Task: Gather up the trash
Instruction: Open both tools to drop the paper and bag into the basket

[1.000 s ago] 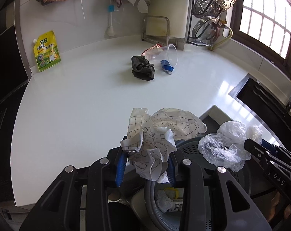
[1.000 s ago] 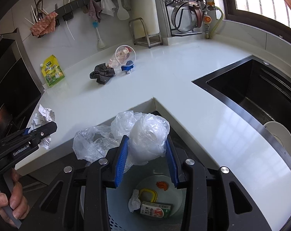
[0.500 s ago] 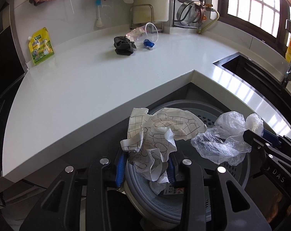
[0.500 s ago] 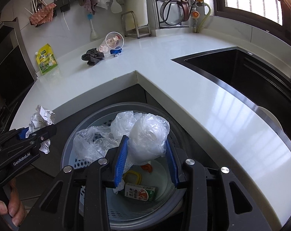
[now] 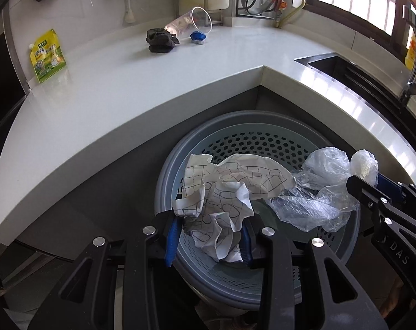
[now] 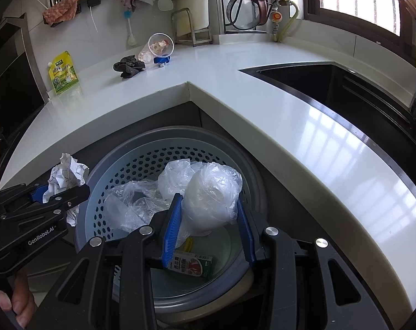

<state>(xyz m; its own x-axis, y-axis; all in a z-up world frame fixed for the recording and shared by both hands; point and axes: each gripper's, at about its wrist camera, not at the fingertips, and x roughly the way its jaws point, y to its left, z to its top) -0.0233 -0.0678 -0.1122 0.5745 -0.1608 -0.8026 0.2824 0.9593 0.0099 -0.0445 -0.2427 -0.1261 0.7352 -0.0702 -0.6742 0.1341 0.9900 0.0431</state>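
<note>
My left gripper [image 5: 209,235] is shut on a crumpled white paper with black line print [image 5: 224,192], held over the grey perforated trash bin [image 5: 235,143]. My right gripper [image 6: 208,220] is shut on a clear plastic bag [image 6: 208,189], also held over the bin [image 6: 142,162]. A juice carton [image 6: 193,266] lies at the bin's bottom. The right gripper and bag show at the right of the left wrist view [image 5: 318,192]; the left gripper with its paper shows at the left of the right wrist view [image 6: 66,176].
The white L-shaped counter [image 5: 111,96] holds a dark rag [image 5: 159,41], a tipped clear plastic cup [image 5: 191,23], a blue cap [image 5: 197,37] and a yellow-green pouch [image 5: 47,56]. A black sink [image 6: 331,82] is on the right. A dish rack [image 6: 246,2] stands by the wall.
Both grippers have dropped from counter height and moved toward the bin, so it now fills the lower views. The paper and bag stay gripped.
</note>
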